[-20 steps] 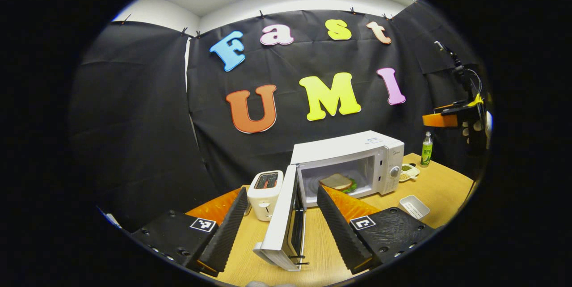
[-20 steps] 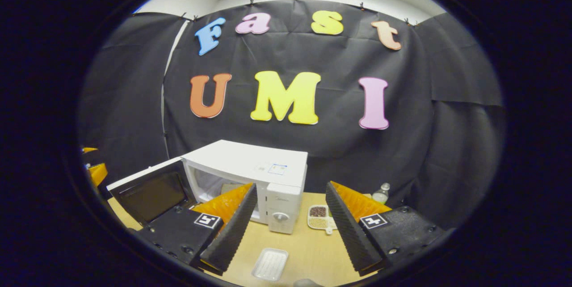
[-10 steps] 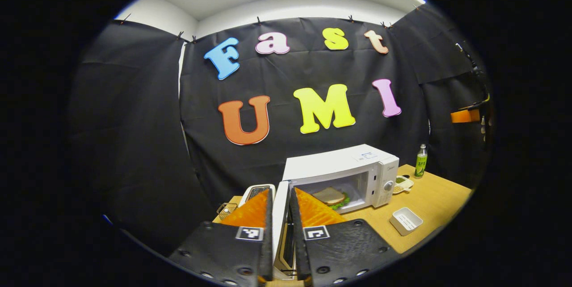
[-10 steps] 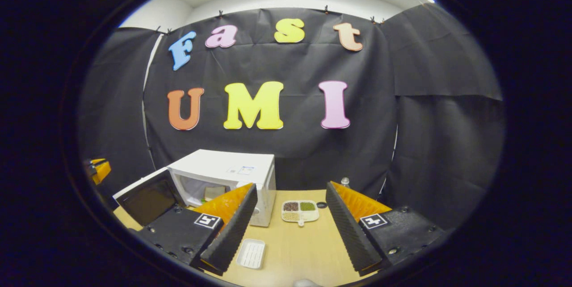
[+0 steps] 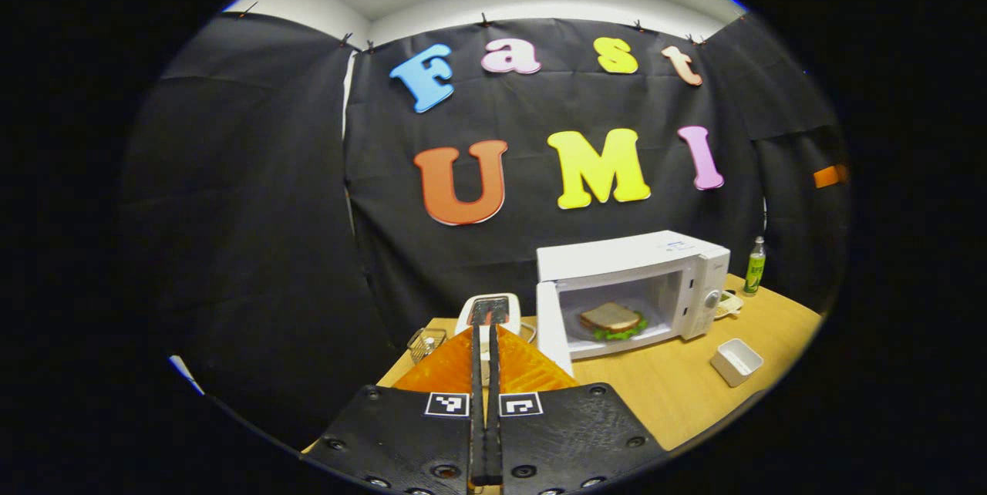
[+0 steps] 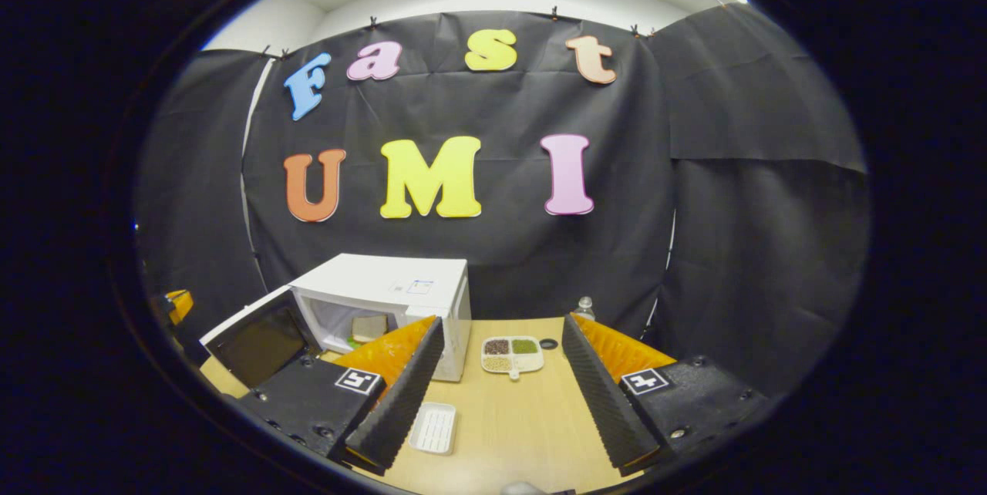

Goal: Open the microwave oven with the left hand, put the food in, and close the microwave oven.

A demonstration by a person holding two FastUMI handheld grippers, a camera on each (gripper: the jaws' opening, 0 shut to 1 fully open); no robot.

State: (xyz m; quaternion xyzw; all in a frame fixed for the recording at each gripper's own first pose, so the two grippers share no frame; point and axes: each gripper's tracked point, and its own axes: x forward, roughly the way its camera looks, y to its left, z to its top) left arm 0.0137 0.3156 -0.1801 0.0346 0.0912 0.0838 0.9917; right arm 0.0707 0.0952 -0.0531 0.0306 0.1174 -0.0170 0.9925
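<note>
Fingers of my left gripper (image 5: pixel 485 402) are pressed together with nothing between them, near the toaster (image 5: pixel 487 311). My right gripper (image 6: pixel 501 391) has its fingers spread wide and empty above the tabletop (image 6: pixel 524 418). Farther off, the microwave (image 5: pixel 640 279) stands with its door (image 6: pixel 258 337) swung open to the left, and the sandwich (image 5: pixel 613 320) lies inside its cavity. A small white tray (image 6: pixel 433 428) sits near it.

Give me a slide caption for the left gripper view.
Sandwich inside open microwave; left gripper shut.
</note>
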